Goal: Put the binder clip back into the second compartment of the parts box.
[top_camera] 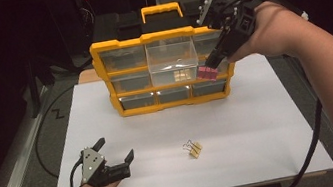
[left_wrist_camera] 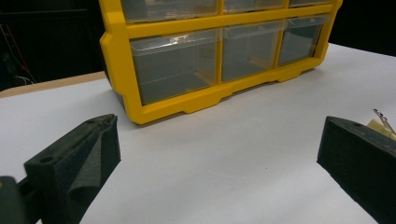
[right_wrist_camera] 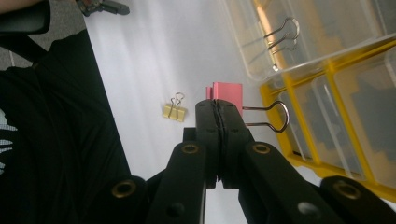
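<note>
Dark room, white table (top_camera: 260, 124) taking up most of the high view. Yellow drawer organizer (top_camera: 118, 44) is standing at the far edge, middle clear drawer (top_camera: 171, 54) sticking out. Right gripper (top_camera: 211, 61) is hovering at that drawer's right side, jaws clamped on a pink binder clip (top_camera: 206, 72); right gripper view is showing its wire handles (right_wrist_camera: 268, 116) pointing toward the organizer. Left gripper (top_camera: 116, 150) is resting near the front-left corner, jaws wide, nothing between. Yellow binder clip (top_camera: 194, 149) is lying near the front edge, open table all around it.
</note>
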